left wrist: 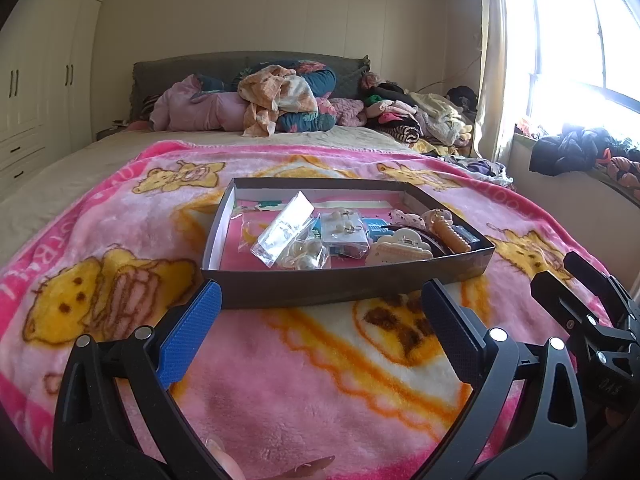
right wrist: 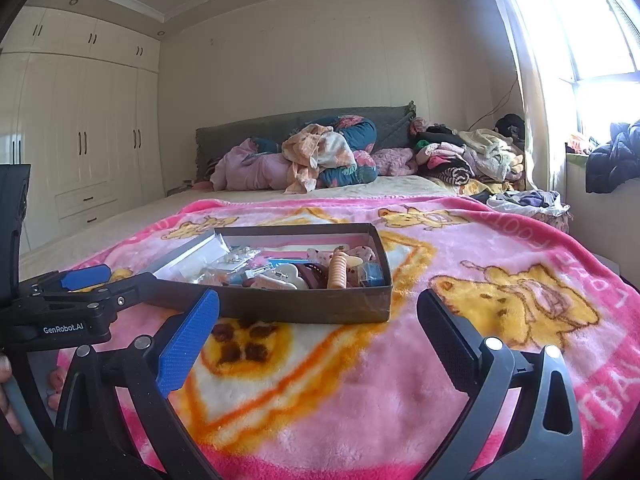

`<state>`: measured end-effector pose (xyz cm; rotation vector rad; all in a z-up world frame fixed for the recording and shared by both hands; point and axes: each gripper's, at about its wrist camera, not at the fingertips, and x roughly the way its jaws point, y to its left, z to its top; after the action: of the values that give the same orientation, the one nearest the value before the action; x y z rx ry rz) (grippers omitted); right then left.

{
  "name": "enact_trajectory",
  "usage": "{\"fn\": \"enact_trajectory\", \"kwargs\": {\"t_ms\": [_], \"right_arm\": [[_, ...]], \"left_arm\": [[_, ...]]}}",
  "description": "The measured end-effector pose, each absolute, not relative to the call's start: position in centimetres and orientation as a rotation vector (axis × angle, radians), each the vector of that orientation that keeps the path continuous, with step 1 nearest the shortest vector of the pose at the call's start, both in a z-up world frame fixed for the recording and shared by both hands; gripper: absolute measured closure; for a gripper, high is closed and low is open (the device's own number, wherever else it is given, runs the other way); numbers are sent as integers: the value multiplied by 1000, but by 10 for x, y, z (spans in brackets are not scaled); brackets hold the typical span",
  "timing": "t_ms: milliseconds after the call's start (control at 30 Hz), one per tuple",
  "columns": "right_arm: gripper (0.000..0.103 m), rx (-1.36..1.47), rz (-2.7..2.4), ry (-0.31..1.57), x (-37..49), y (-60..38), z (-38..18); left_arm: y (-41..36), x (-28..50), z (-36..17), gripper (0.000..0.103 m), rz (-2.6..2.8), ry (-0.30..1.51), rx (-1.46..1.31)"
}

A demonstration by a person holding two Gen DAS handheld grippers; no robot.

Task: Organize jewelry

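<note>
A shallow dark cardboard box [left wrist: 344,286] sits on a pink bear-print blanket [left wrist: 304,392] on the bed. It holds clear plastic bags of jewelry [left wrist: 286,232], earring cards [left wrist: 344,234], a cream hair claw [left wrist: 396,248] and an orange hair clip [left wrist: 450,234]. The box also shows in the right wrist view [right wrist: 304,306]. My left gripper [left wrist: 320,296] is open and empty, just in front of the box. My right gripper [right wrist: 318,308] is open and empty, in front of the box's right corner. The right gripper shows at the right edge of the left wrist view [left wrist: 592,304].
Piles of clothes and bedding [left wrist: 280,100] lie at the head of the bed by a grey headboard. More clothes [right wrist: 464,156] are stacked at the back right. White wardrobes [right wrist: 80,136] line the left wall. A bright window [left wrist: 580,40] and a window seat with dark clothing are on the right.
</note>
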<state>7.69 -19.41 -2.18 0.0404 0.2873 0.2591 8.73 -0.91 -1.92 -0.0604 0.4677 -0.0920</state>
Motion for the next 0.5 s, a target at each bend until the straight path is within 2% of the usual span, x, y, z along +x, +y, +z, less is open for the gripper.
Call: {"fn": "enact_trajectory", "kwargs": {"t_ms": [500], "right_arm": [[6, 41, 259, 287, 77, -194, -22]], "left_arm": [[-9, 88, -20, 12, -96, 472, -62]]}}
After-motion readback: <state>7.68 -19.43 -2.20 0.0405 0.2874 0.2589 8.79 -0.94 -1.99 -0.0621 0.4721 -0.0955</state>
